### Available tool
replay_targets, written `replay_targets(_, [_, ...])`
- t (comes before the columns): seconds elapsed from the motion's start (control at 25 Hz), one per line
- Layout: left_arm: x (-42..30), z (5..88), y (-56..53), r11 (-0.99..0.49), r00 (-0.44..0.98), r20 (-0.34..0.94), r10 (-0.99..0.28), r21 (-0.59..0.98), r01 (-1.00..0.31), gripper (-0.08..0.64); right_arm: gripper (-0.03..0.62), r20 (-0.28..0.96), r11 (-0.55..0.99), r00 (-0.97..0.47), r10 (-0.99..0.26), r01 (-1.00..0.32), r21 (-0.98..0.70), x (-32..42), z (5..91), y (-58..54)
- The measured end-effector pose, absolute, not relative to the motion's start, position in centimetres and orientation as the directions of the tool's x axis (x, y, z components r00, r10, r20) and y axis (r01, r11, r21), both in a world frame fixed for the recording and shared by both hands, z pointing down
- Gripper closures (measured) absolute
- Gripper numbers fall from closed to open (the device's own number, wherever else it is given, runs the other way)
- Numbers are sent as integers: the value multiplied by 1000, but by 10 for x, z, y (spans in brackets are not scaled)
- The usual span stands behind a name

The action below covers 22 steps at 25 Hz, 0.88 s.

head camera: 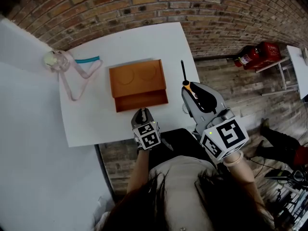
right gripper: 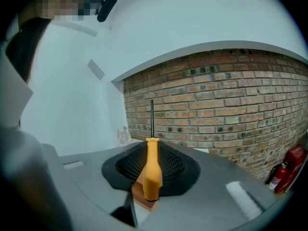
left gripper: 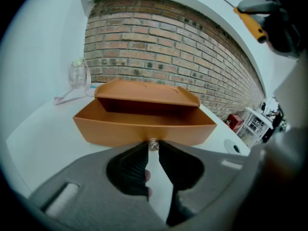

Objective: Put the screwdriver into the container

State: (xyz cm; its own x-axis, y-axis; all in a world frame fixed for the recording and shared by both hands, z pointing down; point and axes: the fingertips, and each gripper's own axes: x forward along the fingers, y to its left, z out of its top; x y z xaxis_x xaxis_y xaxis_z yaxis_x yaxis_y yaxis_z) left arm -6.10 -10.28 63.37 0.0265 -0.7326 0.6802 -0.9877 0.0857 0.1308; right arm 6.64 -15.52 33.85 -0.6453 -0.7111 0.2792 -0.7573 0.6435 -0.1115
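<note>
Centre of head view, on a white table (head camera: 91, 124): smooth orange box-shaped container (head camera: 137, 83), shallow drawer open. Left gripper (left gripper: 153, 149) pinched onto its small silvery knob (left gripper: 153, 144). Right of centre, right gripper (head camera: 191, 91) with ribbed black pads clamped on the orange-handled screwdriver (right gripper: 152, 172), thin dark shaft, apart from the container.

bench (head camera: 144, 40): white, rectangular top
brick wall (head camera: 144, 4): runs along the bench's far edge
glass jar (head camera: 52, 59): clear, on the bench's far left corner
pink strap (head camera: 72, 83): looped, trails from the jar over the bench's left side
teal piece (head camera: 88, 59): near the bench's far edge, just right of the jar
fire extinguisher (head camera: 255, 54): red, on the floor right of the bench, by the wall
white rack (head camera: 284, 73): beyond the extinguisher, well apart from the bench
</note>
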Motion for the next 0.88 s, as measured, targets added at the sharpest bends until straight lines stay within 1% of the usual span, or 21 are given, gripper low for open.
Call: replay_targets(0.88, [-55, 631, -81, 74, 39, 681, -732, 137, -988, 491, 517, 281, 695, -697, -660, -708, -123, 45, 340, -145])
